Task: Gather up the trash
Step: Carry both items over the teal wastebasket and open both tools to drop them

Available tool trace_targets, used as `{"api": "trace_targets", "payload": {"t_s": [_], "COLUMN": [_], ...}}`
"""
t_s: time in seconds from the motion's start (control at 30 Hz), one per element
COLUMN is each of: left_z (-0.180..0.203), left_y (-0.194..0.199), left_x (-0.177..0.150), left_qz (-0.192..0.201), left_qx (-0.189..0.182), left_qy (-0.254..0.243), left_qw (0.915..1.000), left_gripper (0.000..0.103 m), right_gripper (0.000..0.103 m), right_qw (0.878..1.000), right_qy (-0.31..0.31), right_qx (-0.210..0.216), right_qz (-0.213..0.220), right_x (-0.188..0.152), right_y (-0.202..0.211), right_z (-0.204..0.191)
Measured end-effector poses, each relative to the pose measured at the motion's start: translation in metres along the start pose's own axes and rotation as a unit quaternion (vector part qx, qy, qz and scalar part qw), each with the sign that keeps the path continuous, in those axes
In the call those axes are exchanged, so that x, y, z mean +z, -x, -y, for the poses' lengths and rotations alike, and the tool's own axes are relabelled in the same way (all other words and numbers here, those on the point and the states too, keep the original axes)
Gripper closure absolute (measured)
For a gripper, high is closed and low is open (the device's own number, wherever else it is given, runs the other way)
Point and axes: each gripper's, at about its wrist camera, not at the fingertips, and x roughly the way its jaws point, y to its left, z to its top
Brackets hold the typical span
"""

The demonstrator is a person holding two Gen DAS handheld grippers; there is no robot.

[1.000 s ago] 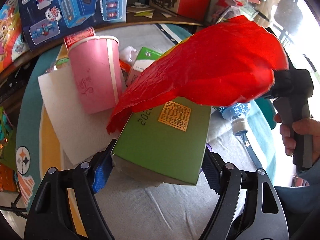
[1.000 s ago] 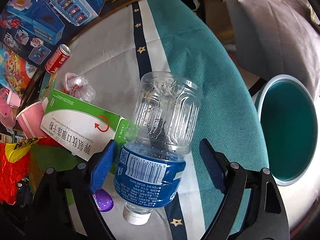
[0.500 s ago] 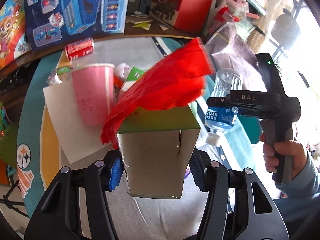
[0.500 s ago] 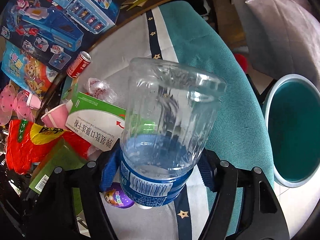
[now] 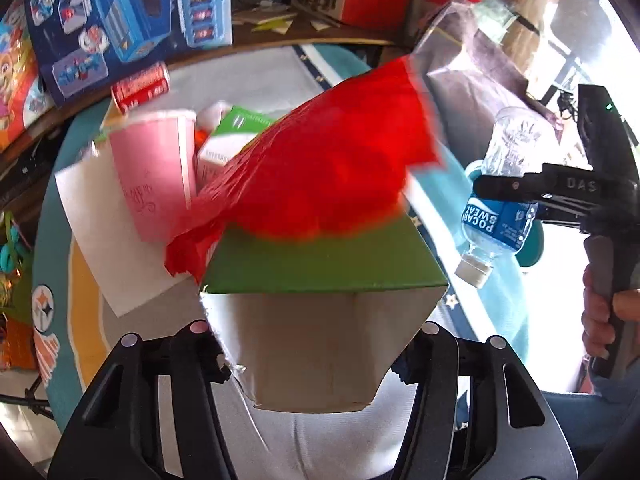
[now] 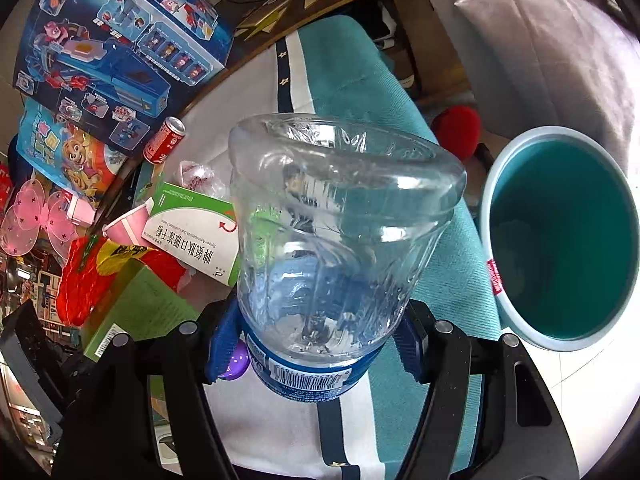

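The left gripper clamps a carton from both sides, with a crumpled wrapper draped on the carton's top. Beyond it on the tabletop a paper cup lies on a sheet of paper, a medicine box just right of the cup, a drink can behind them near the tabletop's far edge. The right gripper clasps a bottle, cap toward the camera. A bin stands right of the bottle, off the tabletop's edge.
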Motion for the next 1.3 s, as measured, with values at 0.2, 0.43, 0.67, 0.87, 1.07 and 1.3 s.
{"api": "trace_targets", "payload": {"t_s": [0.2, 0.43, 0.67, 0.87, 1.07, 1.3], "left_z": [0.029, 0.079, 0.152, 0.211, 0.254, 0.276], "left_y": [0.038, 0.054, 0.011, -0.047, -0.102, -0.153], "left_x": [0.021, 0.056, 0.075, 0.081, 0.088, 0.098], "left_qz": [0.039, 0.065, 0.021, -0.032, -0.068, -0.103], "left_qx": [-0.026, -0.072, -0.109, -0.135, -0.132, -0.121], "left_qy": [-0.02, -0.049, -0.109, -0.145, -0.174, -0.179], "left_qw": [0.9987, 0.994, 0.9878, 0.9797, 0.9735, 0.9709], "left_gripper": [0.046, 0.046, 0.045, 0.045, 0.044, 0.037], "right_gripper": [0.04, 0.04, 0.04, 0.04, 0.04, 0.04], "right_qw": [0.999, 0.994, 0.983, 0.975, 0.972, 0.973], "right_qy": [-0.026, -0.065, -0.116, -0.162, -0.184, -0.19], "right_qx": [0.01, 0.003, -0.042, -0.069, -0.085, -0.087], "right_qz": [0.032, 0.09, 0.137, 0.136, 0.115, 0.093], "right_x": [-0.001, 0.001, -0.004, -0.014, -0.02, -0.012], "right_y": [0.031, 0.083, 0.123, 0.13, 0.122, 0.103], "right_z": [0.027, 0.072, 0.136, 0.193, 0.225, 0.237]}}
